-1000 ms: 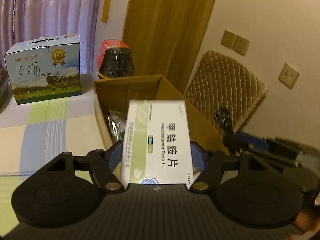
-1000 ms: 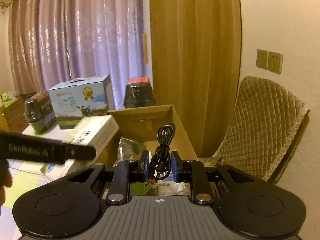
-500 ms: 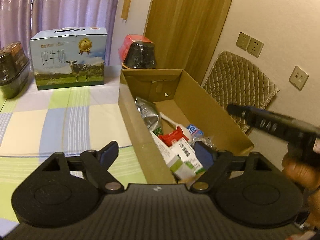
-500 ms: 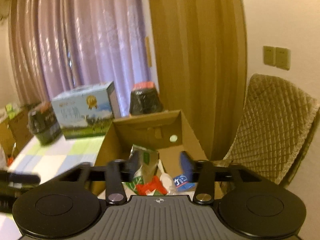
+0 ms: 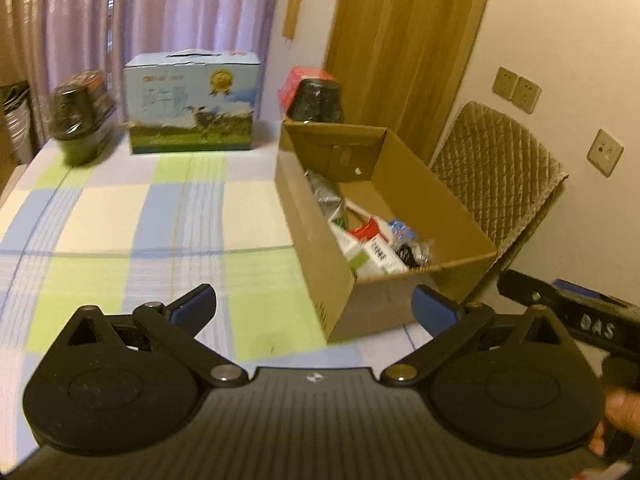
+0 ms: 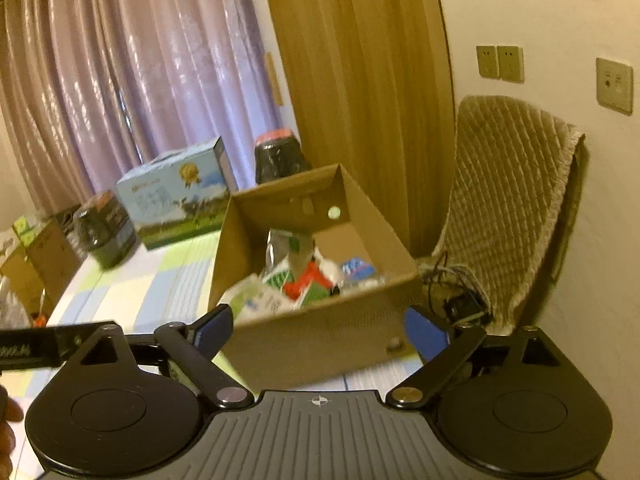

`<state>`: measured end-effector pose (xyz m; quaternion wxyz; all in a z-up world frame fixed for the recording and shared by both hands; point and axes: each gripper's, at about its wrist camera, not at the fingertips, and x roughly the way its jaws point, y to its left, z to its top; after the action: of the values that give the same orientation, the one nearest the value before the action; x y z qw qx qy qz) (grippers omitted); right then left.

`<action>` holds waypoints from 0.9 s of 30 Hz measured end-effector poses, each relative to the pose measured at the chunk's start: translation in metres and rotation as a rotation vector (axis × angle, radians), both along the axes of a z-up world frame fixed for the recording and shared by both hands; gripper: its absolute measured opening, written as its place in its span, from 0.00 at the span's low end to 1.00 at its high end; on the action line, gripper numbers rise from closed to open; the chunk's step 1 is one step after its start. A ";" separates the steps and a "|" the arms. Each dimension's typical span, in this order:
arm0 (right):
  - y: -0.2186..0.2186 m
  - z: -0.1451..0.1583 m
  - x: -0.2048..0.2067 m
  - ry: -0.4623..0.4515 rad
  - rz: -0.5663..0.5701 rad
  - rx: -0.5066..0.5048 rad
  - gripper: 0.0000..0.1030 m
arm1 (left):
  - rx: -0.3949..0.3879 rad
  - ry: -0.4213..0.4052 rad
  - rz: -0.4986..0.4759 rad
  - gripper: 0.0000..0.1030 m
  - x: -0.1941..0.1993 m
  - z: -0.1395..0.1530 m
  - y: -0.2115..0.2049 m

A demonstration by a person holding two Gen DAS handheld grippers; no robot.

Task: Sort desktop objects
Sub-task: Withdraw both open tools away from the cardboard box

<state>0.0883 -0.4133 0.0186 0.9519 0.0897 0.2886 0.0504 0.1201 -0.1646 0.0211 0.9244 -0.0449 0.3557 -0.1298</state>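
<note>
Left gripper (image 5: 314, 306): jaws spread wide, nothing between the blue pads, held above a checked tablecloth (image 5: 120, 220) in green, blue & cream. Right gripper (image 6: 318, 326): likewise splayed apart, empty.

From the left wrist cam, a cardboard box (image 5: 436, 196) sits on the cloth at approx 1 o'clock, open top, near corner just past the right fingertip. Inside it, jumbled: white-and-green medicine cartons (image 5: 362, 250), a red-and-white pack (image 5: 366, 232), a silver foil pouch (image 5: 326, 196), a black coiled cable (image 5: 408, 256) at the near right end. Labels too blurred to read.

From the right wrist cam the same box (image 6: 320, 332) is dead ahead at 12 o'clock, its near wall between the two fingers' tips.

Further out, left cam: blue milk carton w/ cow picture (image 5: 192, 104) at 11 o'clock, dark wrapped jar (image 5: 80, 116) at 10 o'clock, a second dark jar w/ red lid (image 5: 314, 96) at 12 o'clock behind the box. Quilted chair back (image 5: 500, 172) at 2 o'clock, against a wall w/ sockets (image 5: 516, 88). At 3 o'clock, the other gripper's black bar and part of a hand (image 5: 618, 412). Purple curtain (image 5: 140, 20) at the back.
</note>
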 end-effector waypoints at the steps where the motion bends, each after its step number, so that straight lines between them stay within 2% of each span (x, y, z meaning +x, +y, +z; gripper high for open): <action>1: 0.002 0.001 -0.007 0.004 -0.004 -0.009 0.91 | 0.006 0.003 0.004 0.99 -0.006 0.001 0.001; 7: 0.011 0.016 -0.050 0.006 0.002 -0.069 0.98 | 0.012 0.009 0.015 0.99 -0.043 0.013 0.005; 12: 0.012 0.028 -0.068 0.001 0.005 -0.062 0.98 | -0.004 0.007 0.014 0.99 -0.060 0.023 0.004; 27: 0.009 0.038 -0.078 -0.008 -0.005 -0.061 0.98 | 0.017 -0.009 -0.004 0.99 -0.066 0.027 -0.004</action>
<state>0.0106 -0.4041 0.0569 0.9555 0.0612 0.2859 0.0397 0.0543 -0.1683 0.0484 0.9261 -0.0356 0.3526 -0.1290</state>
